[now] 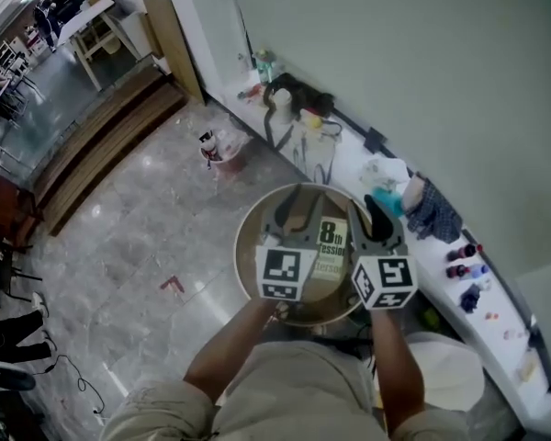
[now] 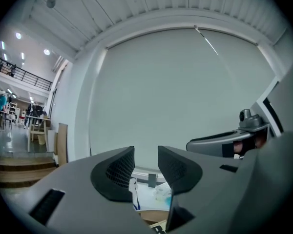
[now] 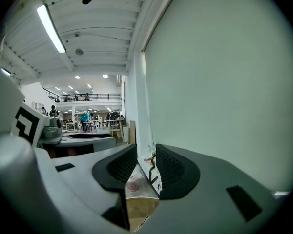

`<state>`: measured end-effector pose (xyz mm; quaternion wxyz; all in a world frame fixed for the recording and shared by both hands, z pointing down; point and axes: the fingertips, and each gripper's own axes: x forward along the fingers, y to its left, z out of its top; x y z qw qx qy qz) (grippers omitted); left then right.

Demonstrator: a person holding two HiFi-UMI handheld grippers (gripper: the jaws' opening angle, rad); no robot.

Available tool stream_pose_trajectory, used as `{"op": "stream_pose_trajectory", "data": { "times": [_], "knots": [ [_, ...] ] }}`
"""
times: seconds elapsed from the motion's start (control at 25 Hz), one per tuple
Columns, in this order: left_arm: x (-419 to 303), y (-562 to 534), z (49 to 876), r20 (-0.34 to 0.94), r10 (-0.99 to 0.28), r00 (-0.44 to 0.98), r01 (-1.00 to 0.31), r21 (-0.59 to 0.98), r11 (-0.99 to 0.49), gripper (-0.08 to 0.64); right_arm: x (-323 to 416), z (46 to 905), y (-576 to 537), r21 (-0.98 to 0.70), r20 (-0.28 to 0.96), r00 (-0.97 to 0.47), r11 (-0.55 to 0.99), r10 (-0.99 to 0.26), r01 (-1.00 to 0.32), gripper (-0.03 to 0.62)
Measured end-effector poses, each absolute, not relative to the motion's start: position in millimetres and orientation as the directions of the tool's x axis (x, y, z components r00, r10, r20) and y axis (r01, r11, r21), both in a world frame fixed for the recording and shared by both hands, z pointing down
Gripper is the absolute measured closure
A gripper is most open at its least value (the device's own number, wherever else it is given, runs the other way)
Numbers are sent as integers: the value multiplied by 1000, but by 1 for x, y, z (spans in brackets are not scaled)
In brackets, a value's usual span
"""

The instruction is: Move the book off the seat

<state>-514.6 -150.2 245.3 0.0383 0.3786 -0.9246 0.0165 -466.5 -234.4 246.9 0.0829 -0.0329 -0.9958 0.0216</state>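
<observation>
In the head view a book [image 1: 330, 247] with a green and white cover lies flat on a round wooden seat [image 1: 250, 238] below me. Both grippers hover over it, pointing toward the wall. My left gripper [image 1: 298, 200] hangs over the seat's left part, just left of the book, jaws a little apart with nothing between them. My right gripper [image 1: 375, 208] is above the book's right edge, also slightly open and empty. In the left gripper view the left gripper [image 2: 146, 167] shows wall and ledge through its gap. In the right gripper view a strip of the seat [image 3: 139, 209] shows below the right gripper [image 3: 146, 167].
A white ledge [image 1: 510, 338] runs along the wall beyond the seat, holding small bottles [image 1: 463, 259], a dark cloth [image 1: 432, 215] and cables [image 1: 298, 101]. A bucket [image 1: 216, 151] stands on the marble floor. A white stool [image 1: 445, 367] is at my right. Boards [image 1: 172, 33] lean on the wall.
</observation>
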Motion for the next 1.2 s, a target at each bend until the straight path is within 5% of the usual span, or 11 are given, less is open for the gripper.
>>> {"op": "stream_pose_trajectory", "data": {
  "times": [0.12,0.24,0.44,1.2],
  "knots": [
    [-517,-150,237,67,-698,-713,-700,-17,714,408,-466,239,-234,-20,155,-986,998,58,55,473],
    [-520,-147,233,64,-681,-730,-683,-25,730,449,-465,235,-237,5,149,-988,999,34,35,586],
    [-522,-144,233,62,-671,-739,-674,-28,739,557,-465,230,-240,17,144,-989,999,28,31,588],
    [-523,-139,225,37,-668,-743,-669,-68,740,557,-468,219,-238,77,124,-992,997,7,17,588]
  ]
}}
